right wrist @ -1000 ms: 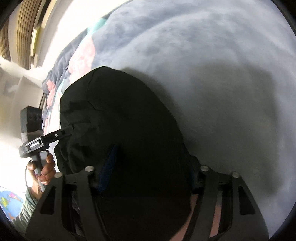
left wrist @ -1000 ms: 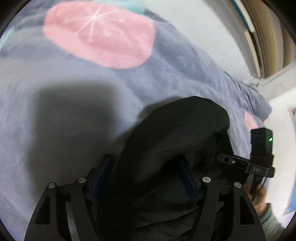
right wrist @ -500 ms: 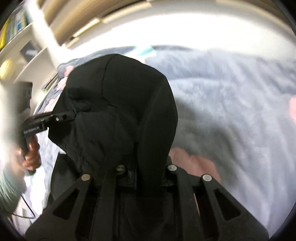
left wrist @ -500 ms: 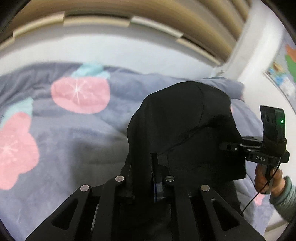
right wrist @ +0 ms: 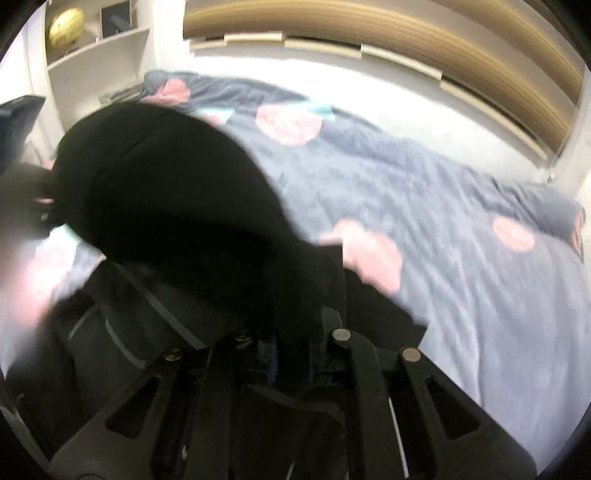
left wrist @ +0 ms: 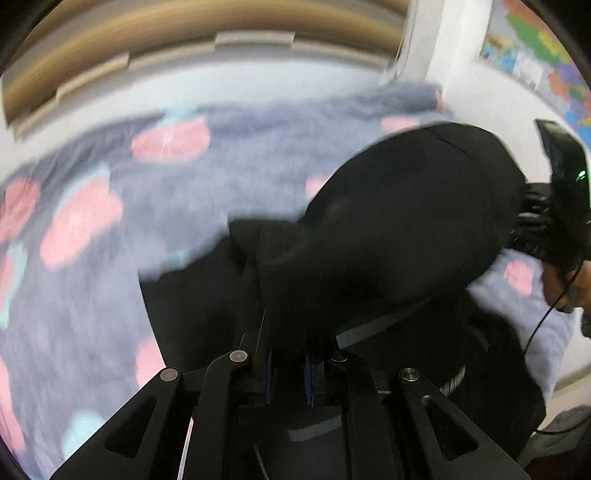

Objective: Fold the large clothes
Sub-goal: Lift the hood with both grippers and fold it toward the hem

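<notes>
At the bottom centre of the left wrist view, the left claw (left wrist: 287, 363) is pinched nearly closed on a fold of the large black fabric garment (left wrist: 406, 229), whose cloth rises from between the blue-edged pads and bulges toward the upper right of the frame. At the right edge of that frame the right claw (left wrist: 532, 218) meets the same garment, with the person's hand (left wrist: 561, 288) on its handle below. Grey stripes show on the lower part of the garment at lower right.

In the right wrist view, the right claw (right wrist: 291, 354) at bottom centre is likewise clamped narrow on the black cloth (right wrist: 177, 206), which spreads up into the left half of the frame; the left side there is blurred.

Behind the garment in both views lies a bed covered by a grey-blue fleecy blanket with pink round fruit prints (left wrist: 110, 258), filling the left of the left wrist view and the right of the right wrist view (right wrist: 461, 229). A wooden slatted headboard (right wrist: 406, 33) runs along the top. White shelves (right wrist: 99, 40) stand at upper left in the right wrist view, and a colourful map poster (left wrist: 535, 48) hangs at upper right in the left wrist view.
</notes>
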Tool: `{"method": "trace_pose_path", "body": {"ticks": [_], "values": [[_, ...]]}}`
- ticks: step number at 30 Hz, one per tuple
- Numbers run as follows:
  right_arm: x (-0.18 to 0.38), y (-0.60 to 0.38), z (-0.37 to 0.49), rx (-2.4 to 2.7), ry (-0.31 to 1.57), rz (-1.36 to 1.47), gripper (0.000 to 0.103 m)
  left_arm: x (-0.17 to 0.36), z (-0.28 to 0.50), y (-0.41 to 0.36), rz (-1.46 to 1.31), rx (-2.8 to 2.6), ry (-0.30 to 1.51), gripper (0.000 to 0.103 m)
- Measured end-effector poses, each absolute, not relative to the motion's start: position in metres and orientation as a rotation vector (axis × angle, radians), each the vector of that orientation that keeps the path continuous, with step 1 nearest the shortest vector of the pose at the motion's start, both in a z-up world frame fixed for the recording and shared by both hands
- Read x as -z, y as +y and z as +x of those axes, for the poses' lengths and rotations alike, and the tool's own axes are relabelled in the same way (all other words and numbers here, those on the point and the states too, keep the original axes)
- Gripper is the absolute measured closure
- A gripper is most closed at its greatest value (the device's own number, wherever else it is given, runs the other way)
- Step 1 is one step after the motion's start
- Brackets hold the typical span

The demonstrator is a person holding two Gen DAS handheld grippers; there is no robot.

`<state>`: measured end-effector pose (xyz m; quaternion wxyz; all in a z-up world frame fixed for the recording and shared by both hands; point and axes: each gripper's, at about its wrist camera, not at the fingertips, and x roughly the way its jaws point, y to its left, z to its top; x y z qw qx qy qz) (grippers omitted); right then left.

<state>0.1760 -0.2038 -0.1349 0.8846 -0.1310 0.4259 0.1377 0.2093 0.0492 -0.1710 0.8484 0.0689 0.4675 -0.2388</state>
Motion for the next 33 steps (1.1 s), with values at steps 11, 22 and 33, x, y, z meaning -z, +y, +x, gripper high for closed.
{"method": "trace_pose_path", "body": {"ticks": [11, 22, 33], "values": [[0.194, -0.279, 0.137, -0.184, 1.197, 0.050, 0.074, 0.234, 0.175, 0.114, -0.040, 0.295, 1.202, 0.091], [0.117, -0.244, 0.201, -0.329, 1.042, 0.224, 0.047, 0.124, 0.242, 0.066, -0.108, 0.419, 0.978, 0.065], [0.262, -0.226, 0.161, -0.376, 1.348, 0.237, 0.049, 0.266, 0.211, 0.045, -0.223, 0.512, 1.277, 0.064]]}}
